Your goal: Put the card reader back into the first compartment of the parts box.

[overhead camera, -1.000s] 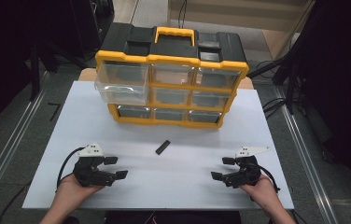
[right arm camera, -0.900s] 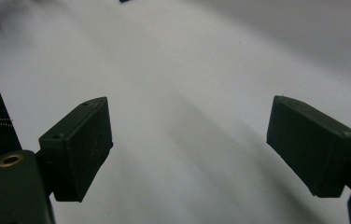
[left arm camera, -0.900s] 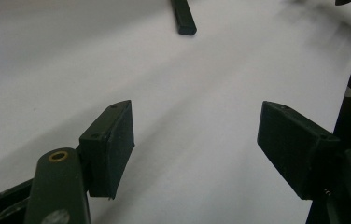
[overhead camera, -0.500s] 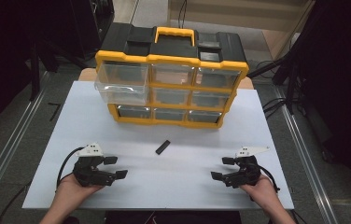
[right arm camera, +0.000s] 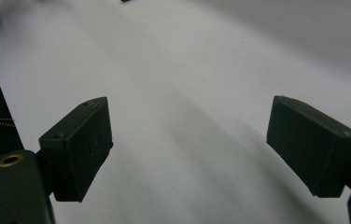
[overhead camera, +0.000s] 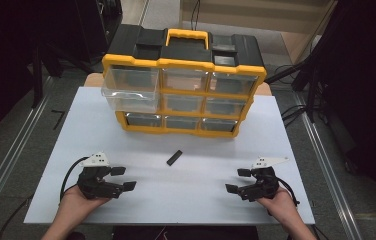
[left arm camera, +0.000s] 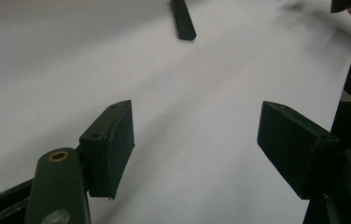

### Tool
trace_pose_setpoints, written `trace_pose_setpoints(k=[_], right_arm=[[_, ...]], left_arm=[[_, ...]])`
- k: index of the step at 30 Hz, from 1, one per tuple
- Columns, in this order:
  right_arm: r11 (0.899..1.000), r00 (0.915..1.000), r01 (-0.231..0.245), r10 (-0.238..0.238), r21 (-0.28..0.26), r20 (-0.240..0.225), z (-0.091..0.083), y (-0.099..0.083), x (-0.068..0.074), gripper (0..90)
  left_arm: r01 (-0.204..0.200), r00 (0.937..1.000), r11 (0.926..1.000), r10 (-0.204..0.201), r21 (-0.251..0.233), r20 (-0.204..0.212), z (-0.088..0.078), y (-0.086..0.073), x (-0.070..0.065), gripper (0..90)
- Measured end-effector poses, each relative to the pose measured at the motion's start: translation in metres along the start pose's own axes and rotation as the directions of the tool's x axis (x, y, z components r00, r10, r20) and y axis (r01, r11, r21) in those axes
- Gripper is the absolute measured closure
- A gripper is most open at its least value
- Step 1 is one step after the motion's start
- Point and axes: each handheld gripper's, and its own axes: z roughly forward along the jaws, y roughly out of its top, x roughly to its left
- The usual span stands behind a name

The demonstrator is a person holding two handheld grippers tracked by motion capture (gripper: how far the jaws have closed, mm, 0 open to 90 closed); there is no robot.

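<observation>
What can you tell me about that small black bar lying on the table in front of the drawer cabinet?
The small black bar is a slim, flat, matte stick, plastic by the look of it. It lies flat and slightly slanted on the white table, roughly midway between the two grippers and a little nearer the drawer cabinet. Nothing touches it but the table. The left gripper view shows its rounded end.

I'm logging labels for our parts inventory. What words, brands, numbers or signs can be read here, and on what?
None can be read.
Organizer: no legible brand or label on its yellow frame, black top or clear drawers.
Small black bar on the table: no marking shows.
Left hand-held gripper and right hand-held gripper: no lettering shows.
</observation>
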Motion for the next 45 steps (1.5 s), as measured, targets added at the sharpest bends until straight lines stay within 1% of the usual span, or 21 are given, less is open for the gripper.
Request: trace_pose_setpoints(k=[1, 4, 5, 7, 11, 17, 20, 29, 32, 34, 35, 41, 45], right_arm=[[1.000, 1.0000, -0.001, 0.001, 0.001, 0.002, 0.000, 0.000, 0.000, 12.5], [1.000, 1.0000, -0.006, 0.006, 0.001, 0.001, 0.001, 0.000, -0.001, 12.5], [1.000, 1.0000, -0.007, 0.007, 0.001, 0.001, 0.001, 0.000, -0.001, 12.5], [1.000, 1.0000, -0.006, 0.006, 0.001, 0.002, 0.002, 0.001, -0.001, 12.5], [1.000, 1.0000, -0.002, 0.002, 0.003, 0.000, 0.002, 0.001, 0.000, 12.5], [1.000, 1.0000, -0.005, 0.005, 0.003, -0.001, 0.002, 0.002, -0.001, 12.5], [1.000, 1.0000, -0.006, 0.006, 0.000, -0.001, 0.002, 0.002, -0.001, 12.5], [1.000, 0.9999, -0.013, 0.013, -0.005, -0.001, 0.003, 0.004, -0.002, 12.5], [1.000, 1.0000, -0.009, 0.009, -0.004, -0.001, 0.003, 0.004, -0.002, 12.5], [1.000, 1.0000, -0.006, 0.006, 0.000, 0.001, 0.004, 0.004, -0.002, 12.5], [1.000, 1.0000, -0.006, 0.006, 0.000, 0.000, 0.004, 0.005, -0.002, 12.5], [1.000, 1.0000, -0.007, 0.007, 0.002, -0.004, 0.004, 0.005, -0.002, 12.5], [1.000, 1.0000, -0.009, 0.009, 0.003, -0.005, 0.005, 0.005, -0.002, 12.5]], left_arm=[[0.007, 1.0000, 0.9999, -0.007, -0.010, 0.003, 0.000, 0.002, 0.000, 28.9], [0.004, 0.9999, 0.9998, -0.004, -0.021, 0.012, 0.001, 0.007, -0.002, 28.9], [-0.009, 0.9999, 0.9997, 0.009, -0.020, 0.010, 0.002, 0.009, -0.002, 28.8], [-0.019, 0.9998, 0.9997, 0.019, -0.015, 0.006, 0.003, 0.012, -0.003, 28.8], [-0.019, 0.9997, 0.9997, 0.020, -0.015, 0.013, 0.005, 0.018, -0.002, 28.9], [-0.029, 0.9995, 0.9993, 0.029, -0.024, 0.015, 0.011, 0.033, 0.000, 28.8], [-0.031, 0.9993, 0.9993, 0.032, -0.021, 0.020, 0.013, 0.038, 0.001, 28.8], [-0.056, 0.9982, 0.9985, 0.055, 0.004, 0.022, 0.026, 0.054, -0.001, 28.8], [-0.063, 0.9979, 0.9980, 0.063, -0.001, 0.017, 0.030, 0.058, -0.001, 28.8], [-0.056, 0.9982, 0.9984, 0.056, -0.006, 0.021, 0.033, 0.061, 0.001, 28.8], [-0.056, 0.9982, 0.9984, 0.056, -0.006, 0.021, 0.033, 0.061, 0.001, 28.8], [-0.071, 0.9972, 0.9974, 0.071, 0.000, 0.021, 0.043, 0.073, 0.001, 28.8], [-0.075, 0.9970, 0.9972, 0.075, 0.001, 0.022, 0.050, 0.079, 0.000, 28.8]])
